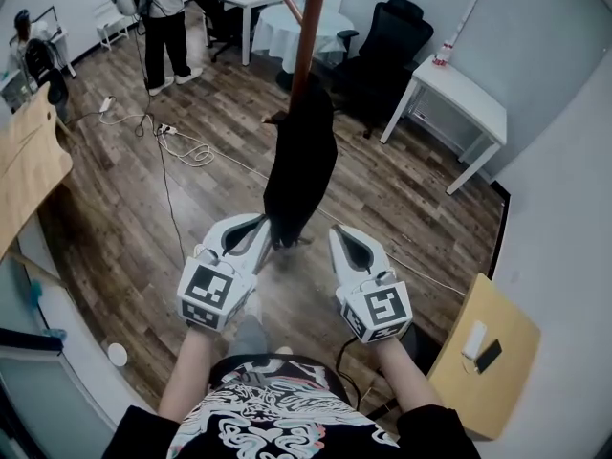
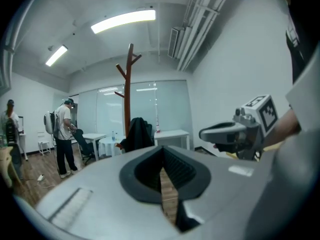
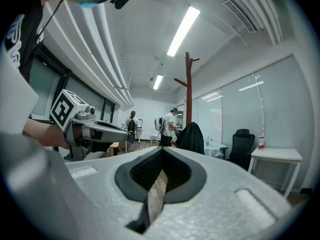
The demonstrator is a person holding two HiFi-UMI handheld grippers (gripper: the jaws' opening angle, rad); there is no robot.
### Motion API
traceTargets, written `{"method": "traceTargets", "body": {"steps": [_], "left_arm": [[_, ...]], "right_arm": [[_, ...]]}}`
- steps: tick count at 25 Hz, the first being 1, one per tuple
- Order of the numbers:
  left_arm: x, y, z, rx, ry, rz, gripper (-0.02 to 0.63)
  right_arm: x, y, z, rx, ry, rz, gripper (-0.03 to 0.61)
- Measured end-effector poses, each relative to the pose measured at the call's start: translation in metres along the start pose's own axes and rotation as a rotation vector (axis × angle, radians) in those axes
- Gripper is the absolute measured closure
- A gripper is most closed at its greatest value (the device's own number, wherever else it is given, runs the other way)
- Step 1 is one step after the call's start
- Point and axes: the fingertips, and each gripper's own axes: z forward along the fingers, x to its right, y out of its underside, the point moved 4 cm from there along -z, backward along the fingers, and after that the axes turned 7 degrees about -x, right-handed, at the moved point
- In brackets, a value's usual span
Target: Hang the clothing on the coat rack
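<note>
Two grippers are held side by side above the wooden floor (image 1: 115, 218), pointing roughly level: the left gripper (image 1: 260, 221) is closed with nothing between its jaws, and the right gripper (image 1: 341, 230) is likewise drawn together and empty. The black clothing (image 1: 301, 161) is draped on the brown coat rack (image 1: 311, 17), ahead of both jaw tips and apart from them. From each gripper's own view it is seen hanging low on the pole, beyond the closed jaws.
</note>
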Motion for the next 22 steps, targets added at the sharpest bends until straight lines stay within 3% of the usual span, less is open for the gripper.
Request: {"method": "traceTargets", "body": {"steps": [8, 15, 22], "left_arm": [[0.010, 0.012, -0.011, -0.021, 0.026, 0.006, 0.624], [-0.014, 0.003, -0.024, 0.061, -0.054, -0.004, 0.624], [-0.013, -0.003, -0.018, 0.070, -0.017, 0.015, 0.624]], "right_arm": [[-0.010, 0.009, -0.005, -0.002, -0.018, 0.015, 0.580], [-0.008, 0.011, 0.006, -0.005, -0.017, 0.042, 0.580], [-0.005, 0.012, 0.011, -0.005, -0.014, 0.040, 0.580]]}}
